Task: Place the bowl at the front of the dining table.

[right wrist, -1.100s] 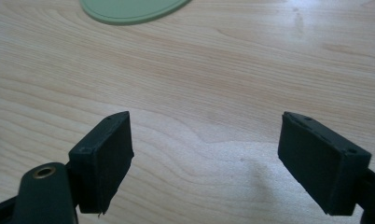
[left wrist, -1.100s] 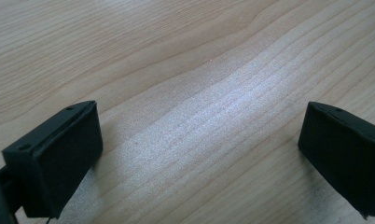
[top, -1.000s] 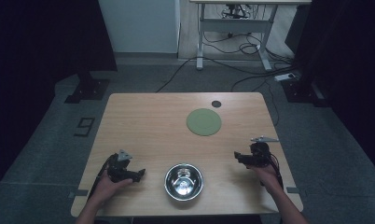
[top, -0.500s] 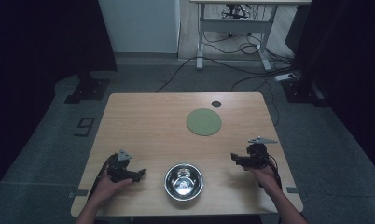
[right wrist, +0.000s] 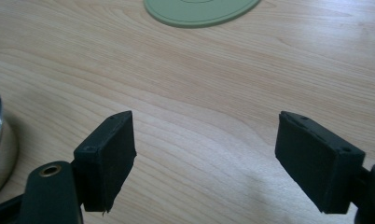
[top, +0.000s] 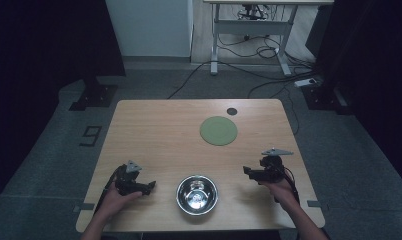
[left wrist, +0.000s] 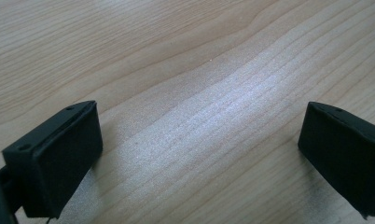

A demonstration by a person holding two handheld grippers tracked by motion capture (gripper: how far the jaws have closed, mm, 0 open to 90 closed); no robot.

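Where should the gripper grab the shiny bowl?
Probably the thin rim of the metal bowl, on its right side. The right gripper is open beside it and could close one jaw inside, one outside; the round body looks too wide and slippery.

Shiny steel bowl [top: 197, 194], upright and empty, near the table's front edge, between both hands. Flat round green mat [top: 218, 131], lying farther back, well apart.

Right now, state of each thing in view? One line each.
Bowl: upright, empty, on the table between the grippers, untouched.
Green mat: flat on the table, nothing on it.
Left gripper: open, holding nothing, jaws low over bare wood.
Right gripper: open, holding nothing, bowl off to its side.
Table: level, bears the bowl and mat.
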